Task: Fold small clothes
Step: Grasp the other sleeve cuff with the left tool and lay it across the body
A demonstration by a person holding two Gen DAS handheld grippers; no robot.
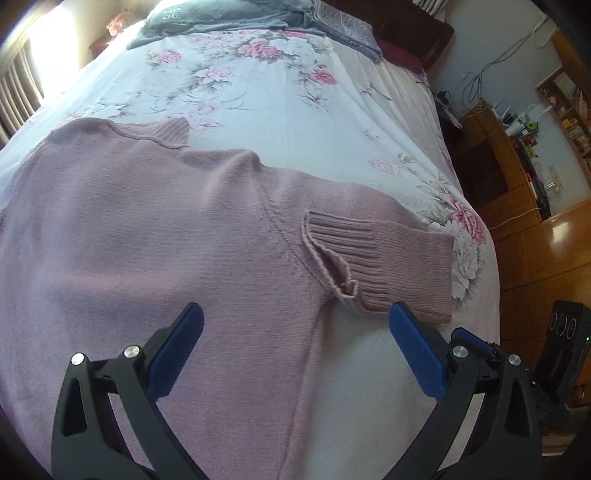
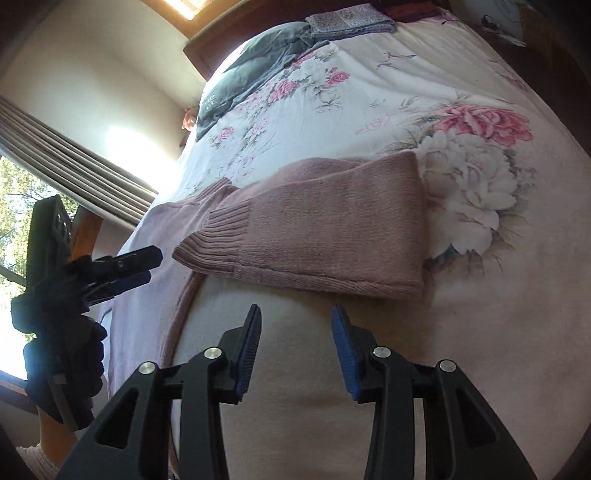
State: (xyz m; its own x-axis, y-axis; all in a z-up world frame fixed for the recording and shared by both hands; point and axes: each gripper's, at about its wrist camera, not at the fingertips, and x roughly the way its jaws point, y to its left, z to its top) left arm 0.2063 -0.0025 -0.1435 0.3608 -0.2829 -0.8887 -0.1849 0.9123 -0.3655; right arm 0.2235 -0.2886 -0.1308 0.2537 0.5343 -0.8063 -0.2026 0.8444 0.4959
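Bed: floral bedspread [image 1: 280,110] in white with pink flowers, covering nearly the whole surface in both views.
Sweater: pink knit sweater [image 1: 155,229] lying flat on the bedspread, collar pointing toward the head of the bed; its body fills the lower left of the left wrist view.
Sleeve: one sleeve [image 2: 325,229] folded back on itself so the ribbed cuff [image 1: 362,251] lies at the edge of the sweater's body, with the fold pointing outward over a large printed flower.
Grey garment: grey garment [image 1: 207,18] crumpled near the head of the bed, well apart from the sweater.
Folded cloth: patterned folded cloth [image 2: 349,20] just beside the grey garment.
Furniture: wooden cabinet [image 1: 495,173] beside the bed, with cables and small items on top, too small to identify.
Curtain: striped curtain [image 2: 74,155] by a bright window.
Left tongs: left tongs [image 1: 295,332] spread wide, holding nothing, hovering over the sweater's side near the cuff; also seen from the side in the right wrist view, held by a dark-gloved hand [image 2: 66,354].
Right tongs: right tongs [image 2: 295,332] parted, gripping nothing, above bare bedspread just below the folded sleeve.
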